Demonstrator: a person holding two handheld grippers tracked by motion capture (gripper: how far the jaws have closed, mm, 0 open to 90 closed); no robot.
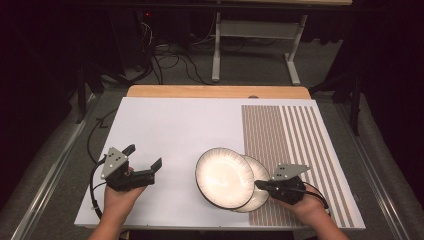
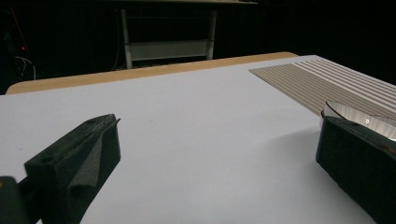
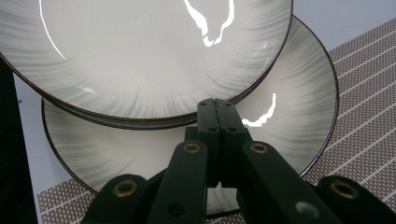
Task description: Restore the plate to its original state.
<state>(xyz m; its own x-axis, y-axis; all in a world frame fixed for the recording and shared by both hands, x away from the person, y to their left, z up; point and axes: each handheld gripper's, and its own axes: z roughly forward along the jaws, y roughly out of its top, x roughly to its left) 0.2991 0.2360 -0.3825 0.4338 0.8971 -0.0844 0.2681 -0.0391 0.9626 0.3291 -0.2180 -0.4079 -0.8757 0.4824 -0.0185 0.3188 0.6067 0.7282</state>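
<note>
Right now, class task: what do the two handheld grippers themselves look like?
Both the left gripper and the right gripper are black, each with two chunky black jaws and a grey three-cornered plate on top. Brass-coloured rivets dot the right one's linkage. A black cable trails from each. The forearms show no sleeves.

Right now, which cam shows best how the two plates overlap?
High view: the upper plate lies offset left over the lower plate, both outlines visible. Right gripper view shows the stepped rims close but cropped; left gripper view catches just a rim sliver beside its jaw.
</note>
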